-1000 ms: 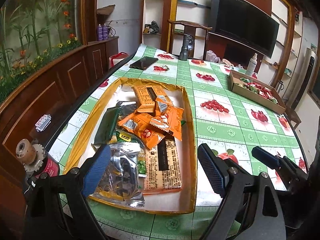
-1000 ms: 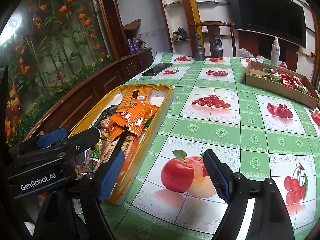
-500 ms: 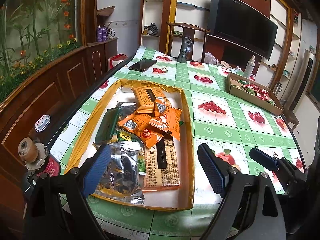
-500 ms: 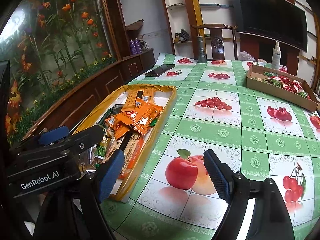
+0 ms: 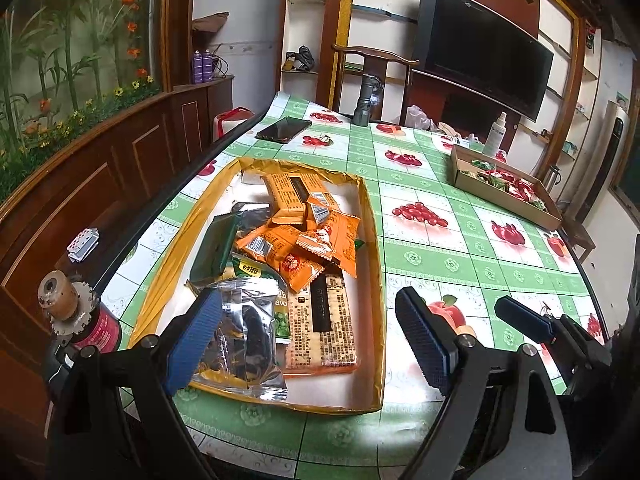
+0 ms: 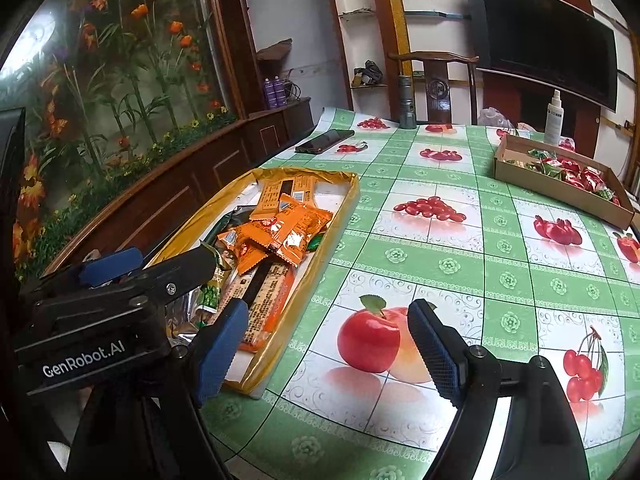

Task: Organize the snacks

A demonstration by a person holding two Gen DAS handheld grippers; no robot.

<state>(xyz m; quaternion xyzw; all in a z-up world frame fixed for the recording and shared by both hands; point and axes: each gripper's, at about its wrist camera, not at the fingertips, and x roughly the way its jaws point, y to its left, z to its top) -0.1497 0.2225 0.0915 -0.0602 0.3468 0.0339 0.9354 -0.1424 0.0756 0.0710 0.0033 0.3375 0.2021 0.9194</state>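
A gold-rimmed tray near the table's left edge holds mixed snacks: orange packets, a dark green packet, a silver foil bag and a long cracker pack. My left gripper is open and empty, held above the tray's near end. My right gripper is open and empty, above the tablecloth right of the tray. A cardboard box of red and green snacks sits at the far right; it also shows in the right wrist view.
A phone, a grey flashlight and a spray bottle stand at the table's far side, with a chair behind. A wooden cabinet runs along the left. The table's near edge is close below both grippers.
Both grippers have drawn back and risen slightly from the tray, so more of the table's near edge shows. Both stay open; nothing was picked up.
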